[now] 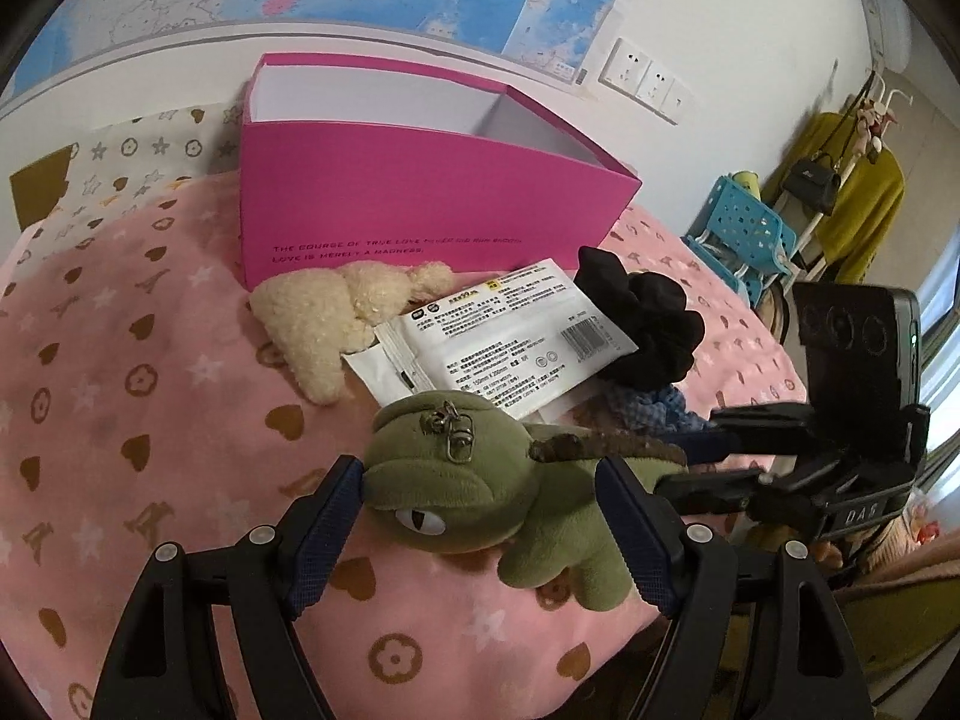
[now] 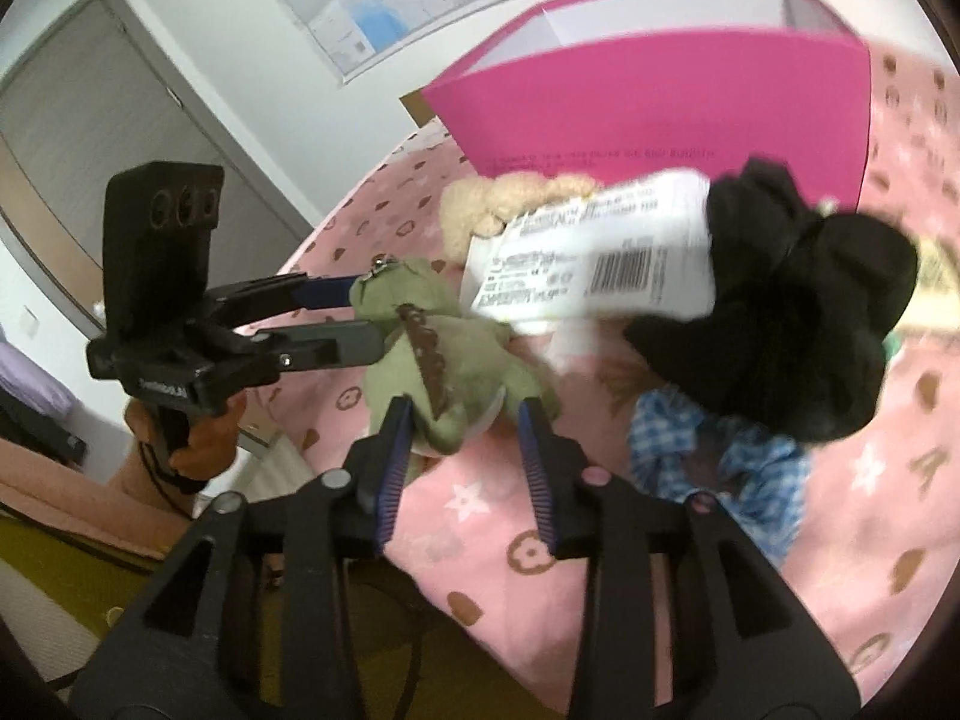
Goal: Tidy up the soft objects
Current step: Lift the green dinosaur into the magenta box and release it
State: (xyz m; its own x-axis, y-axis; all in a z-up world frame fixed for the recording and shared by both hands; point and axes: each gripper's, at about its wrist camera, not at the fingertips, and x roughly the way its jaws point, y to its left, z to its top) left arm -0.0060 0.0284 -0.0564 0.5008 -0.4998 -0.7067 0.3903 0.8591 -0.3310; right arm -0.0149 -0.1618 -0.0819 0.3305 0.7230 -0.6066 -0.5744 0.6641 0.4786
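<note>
Both claws are at the green plush dinosaur (image 1: pixel 480 498), which lies on the pink patterned blanket (image 1: pixel 150 420) near its front edge. Left gripper (image 1: pixel 480 516) has its fingers spread, one on each side of the toy's head and body, the left pad against the head; whether they squeeze it I cannot tell. Right gripper (image 2: pixel 465 438) stands with fingers apart around the toy's tail end, not closed on it. Just behind the dinosaur lies a white printed packet (image 1: pixel 504 336), overlapping a cream plush toy (image 1: pixel 324 324) on its left and a black scrunchie (image 1: pixel 642 318) on its right. A blue checked scrunchie (image 2: pixel 720 468) sits below the black one. Farther back stands an open pink box (image 1: pixel 420 204).
</note>
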